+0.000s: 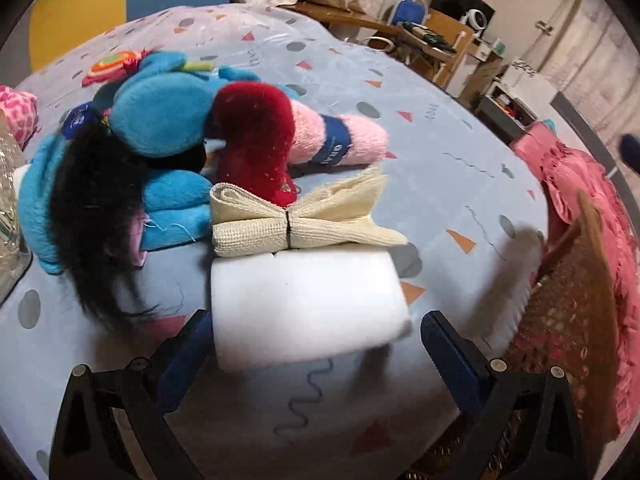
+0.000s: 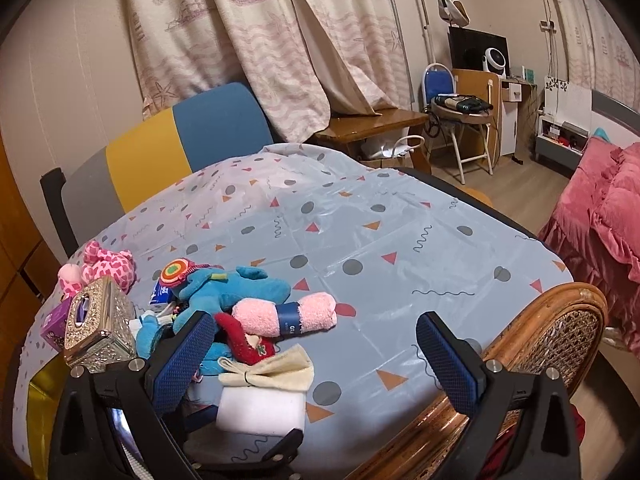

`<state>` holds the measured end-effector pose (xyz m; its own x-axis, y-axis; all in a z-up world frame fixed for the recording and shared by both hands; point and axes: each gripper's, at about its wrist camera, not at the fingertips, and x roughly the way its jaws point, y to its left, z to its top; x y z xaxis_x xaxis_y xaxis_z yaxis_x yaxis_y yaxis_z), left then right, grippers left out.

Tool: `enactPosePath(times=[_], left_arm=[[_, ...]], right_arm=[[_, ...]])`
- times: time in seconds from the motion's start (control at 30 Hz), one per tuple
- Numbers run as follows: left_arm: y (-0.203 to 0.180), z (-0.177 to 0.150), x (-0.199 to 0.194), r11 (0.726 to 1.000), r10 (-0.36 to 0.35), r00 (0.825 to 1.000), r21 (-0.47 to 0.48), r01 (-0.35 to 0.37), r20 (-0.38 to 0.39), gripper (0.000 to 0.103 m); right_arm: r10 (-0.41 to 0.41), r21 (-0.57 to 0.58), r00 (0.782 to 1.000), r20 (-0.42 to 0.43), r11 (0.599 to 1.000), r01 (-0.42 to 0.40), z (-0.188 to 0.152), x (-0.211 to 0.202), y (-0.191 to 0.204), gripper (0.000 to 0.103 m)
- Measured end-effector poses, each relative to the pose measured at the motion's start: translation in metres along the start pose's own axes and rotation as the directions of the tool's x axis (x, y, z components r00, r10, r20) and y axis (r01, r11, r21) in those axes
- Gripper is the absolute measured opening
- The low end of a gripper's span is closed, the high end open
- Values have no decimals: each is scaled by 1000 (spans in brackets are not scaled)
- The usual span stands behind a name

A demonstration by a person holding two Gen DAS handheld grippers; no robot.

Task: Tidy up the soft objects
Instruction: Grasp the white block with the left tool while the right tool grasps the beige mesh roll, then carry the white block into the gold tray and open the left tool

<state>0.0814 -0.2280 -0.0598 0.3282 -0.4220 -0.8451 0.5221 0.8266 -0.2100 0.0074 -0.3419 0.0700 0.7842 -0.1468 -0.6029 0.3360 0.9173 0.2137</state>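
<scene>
On the tabletop (image 1: 460,184), covered with a pale blue patterned cloth, the left gripper (image 1: 314,344) has its jaws spread wide on either side of a white foam block (image 1: 308,304), with its left finger just beside the block and the right one apart from it. Just behind the block lies a cream mesh cloth (image 1: 288,220) tied in the middle, touching it. Behind that sits a heap of soft things: a red plush piece (image 1: 252,140), a rolled pink towel (image 1: 352,140) with a blue band, a blue plush toy (image 1: 160,120) and a tuft of black hair (image 1: 96,208). The right gripper (image 2: 316,356) hangs higher, jaws apart, holding nothing. A glittery tissue box (image 2: 96,320) stands left of the heap.
</scene>
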Motion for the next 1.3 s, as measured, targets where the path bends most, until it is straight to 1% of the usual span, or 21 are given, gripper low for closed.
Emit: enactPosePath(times=[0.03, 0.13, 0.23, 0.33, 0.43, 0.5, 0.57, 0.63, 0.7, 0.73, 0.77, 0.8, 0.83, 0.9, 0.93, 0.97, 1.0, 1.03, 1.07, 1.13, 1.3], left_arm=[[0, 1, 5, 1000, 8, 1000, -8, -8, -5, 102], [3, 2, 12, 1000, 24, 1000, -16, -24, 4, 94], [7, -5, 7, 1000, 0, 999, -2, 0, 34, 92], [15, -16, -1, 1000, -10, 999, 14, 10, 38, 93], [28, -32, -15, 1000, -3, 999, 24, 2, 33, 93], [37, -43, -26, 999, 9, 1000, 33, -10, 29, 94], [49, -54, -36, 999, 18, 999, 35, -19, 30, 94], [62, -64, -44, 999, 27, 999, 19, -28, 32, 95], [72, -71, -52, 999, 32, 999, 5, -32, 41, 95], [77, -75, -54, 999, 37, 998, -3, -37, 44, 95], [81, -79, -56, 999, 40, 998, -10, -39, 48, 95], [84, -81, -59, 999, 41, 998, -16, -40, 55, 95], [87, -85, -62, 999, 43, 997, -18, -42, 62, 95], [89, -88, -64, 999, 49, 996, -14, -48, 72, 95], [90, -89, -65, 999, 50, 996, -14, -49, 78, 94], [90, -91, -66, 999, 51, 995, -15, -50, 83, 93], [93, -93, -68, 999, 50, 995, -16, -48, 90, 93], [95, -95, -71, 999, 47, 994, -16, -46, 97, 92], [94, -96, -70, 999, 47, 994, -17, -45, 103, 92], [95, -99, -74, 999, 41, 993, -22, -39, 112, 92], [108, -104, -102, 997, 29, 986, -71, -18, 162, 92]], right_arm=[[0, -1, 1000, -4, 1000, 0, 0, 1, -1, 103], [-2, -7, 1000, -19, 1000, 2, -1, 6, -2, 103], [9, -5, 998, -58, 1000, -9, 1, 15, -3, 103], [67, 9, 988, -142, 998, -66, 4, 30, -5, 103], [97, -70, 962, -256, 990, -119, 5, 49, 5, 103], [98, -177, 933, -346, 970, -167, 2, 62, 21, 103], [96, -284, 890, -446, 928, -242, -5, 75, 40, 102], [98, -328, 855, -510, 896, -299, -11, 84, 55, 101], [95, -345, 811, -578, 872, -348, -21, 96, 70, 95], [80, -351, 796, -600, 868, -352, -24, 103, 75, 92], [64, -351, 784, -617, 870, -348, -28, 111, 80, 88], [59, -333, 766, -640, 877, -346, -33, 119, 85, 86], [64, -294, 738, -672, 892, -344, -39, 130, 88, 85], [64, -242, 698, -713, 912, -331, -47, 146, 91, 80], [56, -233, 690, -722, 918, -319, -52, 152, 93, 78], [45, -235, 689, -723, 923, -306, -56, 156, 96, 72], [25, -246, 689, -725, 924, -293, -61, 161, 98, 56], [-7, -266, 686, -728, 925, -273, -68, 166, 101, 48], [-24, -269, 677, -736, 928, -259, -73, 169, 102, 43], [-38, -293, 700, -714, 923, -249, -74, 167, 107, 43], [-43, -296, 715, -698, 926, -233, -81, 168, 109, 44]])
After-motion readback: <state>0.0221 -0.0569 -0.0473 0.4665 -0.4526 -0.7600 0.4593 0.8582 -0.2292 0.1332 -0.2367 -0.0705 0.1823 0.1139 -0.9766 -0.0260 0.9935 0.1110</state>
